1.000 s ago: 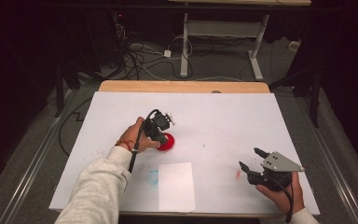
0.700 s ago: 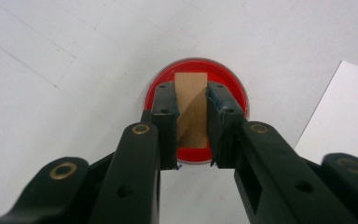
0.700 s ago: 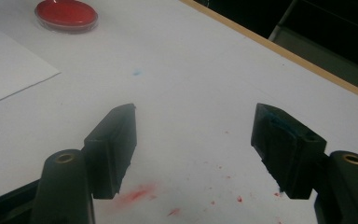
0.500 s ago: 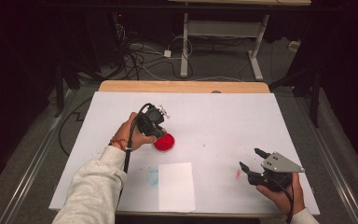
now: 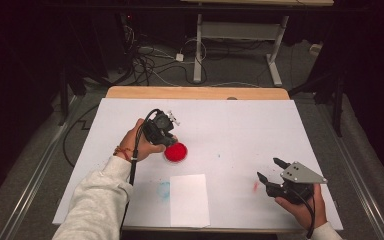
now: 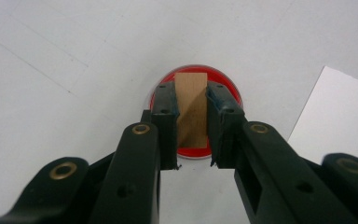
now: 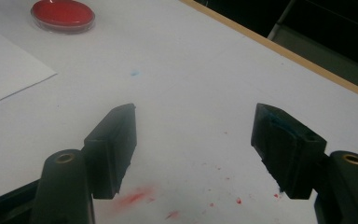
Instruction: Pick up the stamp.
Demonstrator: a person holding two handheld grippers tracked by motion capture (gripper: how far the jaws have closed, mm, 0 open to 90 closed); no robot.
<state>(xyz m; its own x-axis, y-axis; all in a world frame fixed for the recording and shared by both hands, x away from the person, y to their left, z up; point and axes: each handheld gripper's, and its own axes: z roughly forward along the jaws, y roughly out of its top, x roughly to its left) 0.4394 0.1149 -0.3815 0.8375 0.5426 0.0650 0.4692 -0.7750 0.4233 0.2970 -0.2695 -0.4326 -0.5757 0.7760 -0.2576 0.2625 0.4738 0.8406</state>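
Since a second ago the left gripper [image 5: 166,131] has shifted a little toward the far-left of the tabletop [image 5: 240,125] and tilted, so the red ink pad [image 5: 175,152] now lies uncovered just ahead of and below its fingers, where earlier it sat mostly under them; the right gripper [image 5: 274,174] has not moved. Seen along the left gripper view, the fingers [image 6: 165,126] pinch a small wooden block [image 6: 191,107], probably a stamp, held upright with its long axis running straight away from the fingers and its far end over the middle of the round red pad [image 6: 226,88]; whether that end touches the ink I cannot tell. The right gripper's fingers [image 7: 114,140] are spread wide and hold nothing, resting low over a red smear [image 7: 133,198] on the tabletop, well apart from the pad. A white sheet of paper [image 5: 189,199] lies near the pad, back toward the person's side of the left fingers, and the left hand is clearly the nearer one to it. Judging from this, the next move is a short carry from pad to paper, with open tabletop all along it and the edges far off.
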